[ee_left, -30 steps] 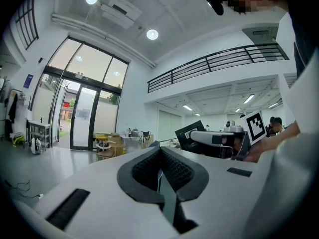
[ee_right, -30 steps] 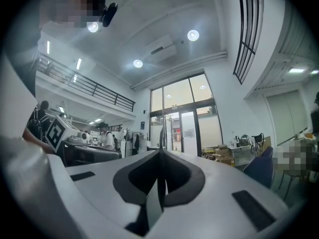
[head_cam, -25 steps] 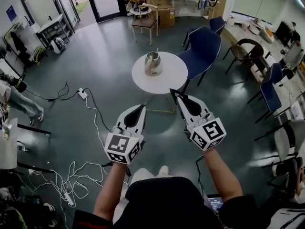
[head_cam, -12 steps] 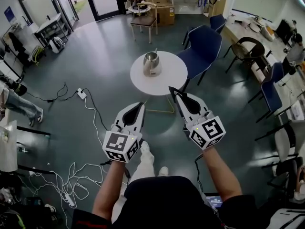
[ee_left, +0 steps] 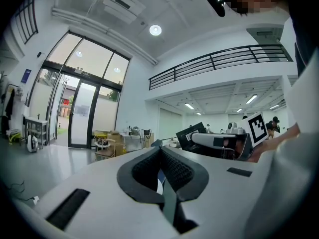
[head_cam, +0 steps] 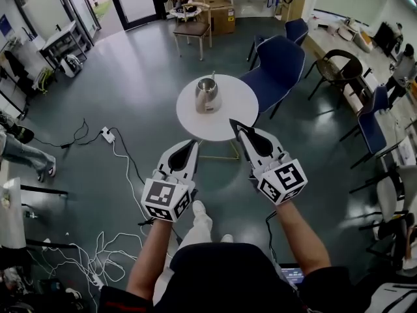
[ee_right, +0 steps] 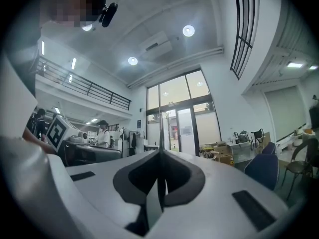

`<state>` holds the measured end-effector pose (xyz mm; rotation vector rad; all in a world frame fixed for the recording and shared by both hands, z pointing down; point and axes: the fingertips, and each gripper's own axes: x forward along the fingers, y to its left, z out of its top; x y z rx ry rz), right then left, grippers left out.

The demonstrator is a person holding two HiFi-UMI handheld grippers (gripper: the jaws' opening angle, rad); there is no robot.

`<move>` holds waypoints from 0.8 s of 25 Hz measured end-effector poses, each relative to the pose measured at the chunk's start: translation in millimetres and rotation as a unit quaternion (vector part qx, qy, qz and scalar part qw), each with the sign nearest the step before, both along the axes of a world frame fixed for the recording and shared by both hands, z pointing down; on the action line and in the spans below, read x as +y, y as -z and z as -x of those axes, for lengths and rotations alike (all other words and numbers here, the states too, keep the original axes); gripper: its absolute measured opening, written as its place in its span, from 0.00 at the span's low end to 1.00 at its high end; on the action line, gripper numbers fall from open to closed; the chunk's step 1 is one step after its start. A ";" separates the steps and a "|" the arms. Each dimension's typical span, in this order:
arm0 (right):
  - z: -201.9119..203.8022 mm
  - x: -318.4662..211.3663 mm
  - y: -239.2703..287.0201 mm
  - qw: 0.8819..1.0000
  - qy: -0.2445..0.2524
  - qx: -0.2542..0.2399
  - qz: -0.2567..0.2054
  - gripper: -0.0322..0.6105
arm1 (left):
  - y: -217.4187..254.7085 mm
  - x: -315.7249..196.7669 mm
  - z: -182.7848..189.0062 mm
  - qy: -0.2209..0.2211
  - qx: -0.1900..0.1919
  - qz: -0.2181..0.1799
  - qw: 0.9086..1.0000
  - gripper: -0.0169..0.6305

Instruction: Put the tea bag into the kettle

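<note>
round table (head_cam: 236, 111), kettle (head_cam: 207, 95) beyond right gripper (head_cam: 232, 123)

The shiny metal kettle (head_cam: 207, 96) stands upright, left of centre on the round white table (head_cam: 242, 109).

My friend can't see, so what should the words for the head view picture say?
A person holds the left tool and right tool, both shut, toward a round white table bearing a metal kettle. A blue chair stands beside the table.
</note>
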<state>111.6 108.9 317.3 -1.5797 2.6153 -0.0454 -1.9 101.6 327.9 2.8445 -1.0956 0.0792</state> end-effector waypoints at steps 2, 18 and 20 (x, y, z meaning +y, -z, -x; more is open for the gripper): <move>0.4 -20.2 -0.7 1.000 0.001 0.000 0.004 0.08 | 0.8 -22.5 -1.1 -0.001 0.003 0.003 1.000 0.05; 19.3 -175.1 1.7 1.000 -0.022 -0.001 0.018 0.08 | -0.2 -176.9 24.4 -0.020 0.007 0.017 1.000 0.05; 25.9 -191.3 0.4 0.999 -0.026 0.002 0.021 0.08 | -3.3 -193.4 33.1 -0.023 0.010 0.022 0.999 0.05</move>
